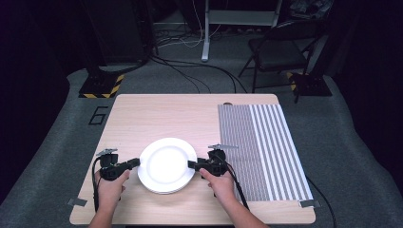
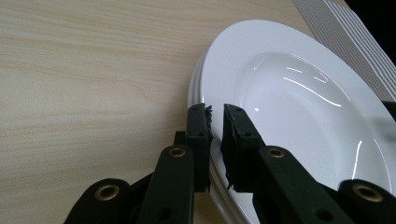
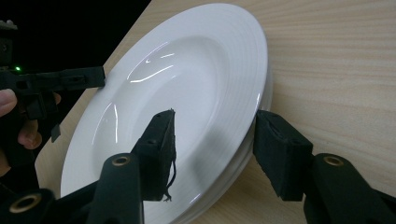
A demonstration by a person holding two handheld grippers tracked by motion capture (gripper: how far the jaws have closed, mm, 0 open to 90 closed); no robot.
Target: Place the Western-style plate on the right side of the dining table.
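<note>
Stack of white plates (image 1: 167, 165) on counter (image 1: 142, 118), top plate empty. Left gripper (image 1: 135, 163) jaws clamped on its rim; right gripper (image 1: 191, 165) jaws apart, straddling opposite rim.

Lower plates (image 2: 198, 88): showing only as thin edges under the top plate (image 1: 167, 163); their count is staying too fine to tell.
Top plate rim: the left gripper (image 2: 215, 116) is covering part of it between its nearly closed jaws; whether they are pinching it is hard to tell.
Plate's near side: running off the bottom edge in both gripper views.
Right gripper (image 3: 212, 128): its jaws are hiding the rim sections behind them.
Forearms: being cut off by the high view's bottom edge.
Chair (image 1: 280, 45): fading into darkness, details unclear.
</note>
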